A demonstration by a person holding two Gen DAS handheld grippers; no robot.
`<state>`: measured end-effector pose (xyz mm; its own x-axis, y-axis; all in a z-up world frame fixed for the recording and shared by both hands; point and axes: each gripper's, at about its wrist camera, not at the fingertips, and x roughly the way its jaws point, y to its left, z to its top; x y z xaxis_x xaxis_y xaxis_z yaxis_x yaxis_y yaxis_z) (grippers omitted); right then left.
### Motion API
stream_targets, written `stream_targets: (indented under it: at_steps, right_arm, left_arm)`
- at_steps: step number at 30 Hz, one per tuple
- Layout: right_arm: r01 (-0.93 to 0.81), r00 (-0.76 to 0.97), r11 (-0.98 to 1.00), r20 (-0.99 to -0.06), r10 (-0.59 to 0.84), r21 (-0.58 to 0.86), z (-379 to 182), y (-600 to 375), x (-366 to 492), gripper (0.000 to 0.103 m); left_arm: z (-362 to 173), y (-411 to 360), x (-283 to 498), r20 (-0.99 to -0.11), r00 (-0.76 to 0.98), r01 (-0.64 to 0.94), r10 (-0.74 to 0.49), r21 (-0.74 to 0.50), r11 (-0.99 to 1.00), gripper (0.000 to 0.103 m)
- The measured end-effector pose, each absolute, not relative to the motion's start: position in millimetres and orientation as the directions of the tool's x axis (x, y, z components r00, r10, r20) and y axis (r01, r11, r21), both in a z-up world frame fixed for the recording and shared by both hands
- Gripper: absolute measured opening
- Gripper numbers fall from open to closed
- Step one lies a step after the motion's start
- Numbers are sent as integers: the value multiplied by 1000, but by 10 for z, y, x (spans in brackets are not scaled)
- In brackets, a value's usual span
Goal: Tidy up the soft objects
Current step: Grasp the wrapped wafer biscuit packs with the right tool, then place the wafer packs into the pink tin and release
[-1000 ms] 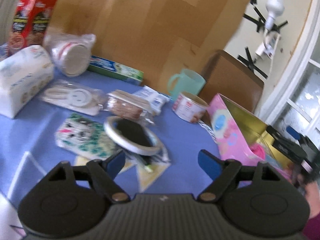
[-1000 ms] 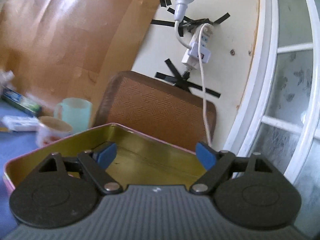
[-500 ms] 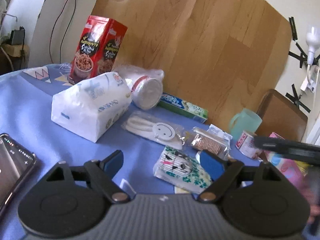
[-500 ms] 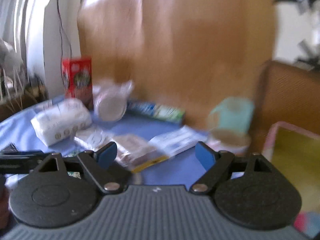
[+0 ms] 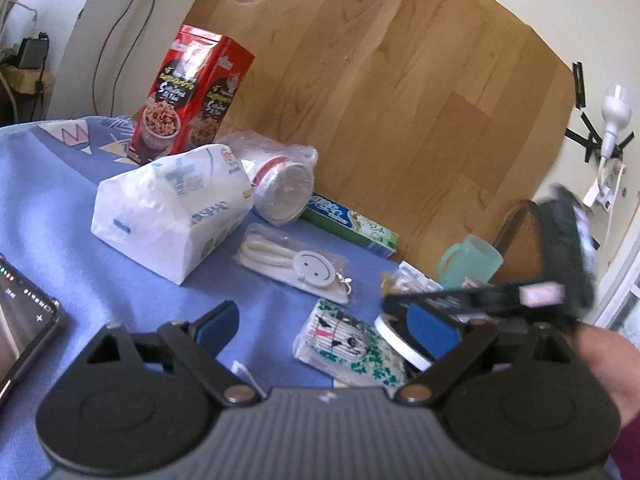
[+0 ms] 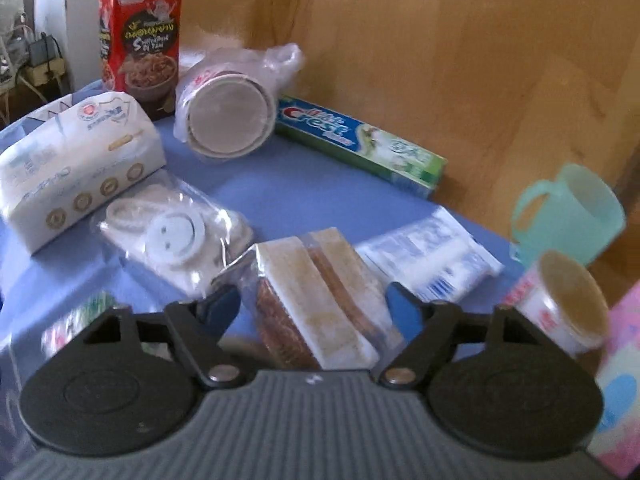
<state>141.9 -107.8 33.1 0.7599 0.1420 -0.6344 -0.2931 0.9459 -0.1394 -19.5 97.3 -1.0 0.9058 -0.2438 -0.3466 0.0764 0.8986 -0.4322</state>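
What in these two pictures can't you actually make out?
- Left wrist view: the phone is cut off by the left edge.
- Left wrist view: the right gripper is smeared by motion and hides the items behind it.
- Right wrist view: the wrapped sponge pack is partly hidden behind the gripper body; whether the blue pads touch it is unclear.
- Right wrist view: the pink box is cut off by the right edge.

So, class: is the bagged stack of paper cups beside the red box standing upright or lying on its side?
On its side. The paper cups show their round base to the camera, resting on the blue tablecloth beside the red box.

cloth blue | cereal box red | mug mint green
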Motion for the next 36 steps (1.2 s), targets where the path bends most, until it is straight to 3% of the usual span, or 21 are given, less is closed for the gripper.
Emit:
stream_targets:
  at_steps: [3, 6, 9, 12, 16, 18, 22, 25, 26, 28, 30, 32, 36]
  right_arm:
    - [-263, 786, 964, -588, 194, -34, 461, -1406, 1031, 71]
    - [-265, 818, 964, -536, 211, -25, 553, -1548, 657, 71]
    - [-361, 838, 921, -485, 250, -148, 501, -1474, 82, 74]
    - [-435, 822, 862, -505, 262, -260, 270, -1401, -285, 77]
    - [-423, 836, 849, -497, 231, -316, 30, -1443, -611, 87]
    - [-410, 847, 868, -469, 249, -280, 27, -1545, -749, 96]
    - [-409, 821, 901, -490, 294, -145, 5, -1735, -796, 96]
    - [-375, 800, 925, -526, 289, -62, -69, -1749, -753, 94]
    - [-374, 789, 927, -535, 303, -27, -101, -1743, -717, 87]
    - [-364, 800, 931, -522, 295, -31, -124, -1693, -676, 79]
    - [-368, 806, 929, -510, 301, -33, -94, -1631, -679, 55]
    - [-362, 822, 931, -484, 299, -39, -71, -1601, -727, 49]
    - [-347, 874, 936, -383, 299, -64, 32, -1696, -851, 48]
  left_arm:
    - [-6, 975, -205, -338, 908, 83, -248, -434, 897, 96]
    - [-11, 1003, -202, -341, 906, 78, -251, -449, 890, 97]
    - [-13, 1028, -199, -341, 903, 79, -261, -465, 882, 99]
    - [-7, 1002, -198, -342, 889, 119, -303, -467, 876, 98]
    - [72, 825, -252, -379, 842, 210, -383, -424, 881, 85]
    - [116, 701, -326, -390, 812, 259, -435, -428, 866, 82]
    - [192, 349, -354, -432, 709, 374, -557, -439, 817, 80]
    - [125, 66, -239, -513, 641, 390, -571, -423, 818, 83]
    - [72, -19, -187, -546, 621, 383, -563, -415, 825, 81]
    - [-21, -140, -171, -552, 627, 391, -550, -389, 834, 68]
    - [-25, -203, -170, -549, 588, 418, -594, -423, 804, 59]
    - [42, -253, -193, -554, 614, 408, -562, -387, 827, 57]
    - [270, -315, -269, -506, 652, 440, -565, -354, 825, 57]
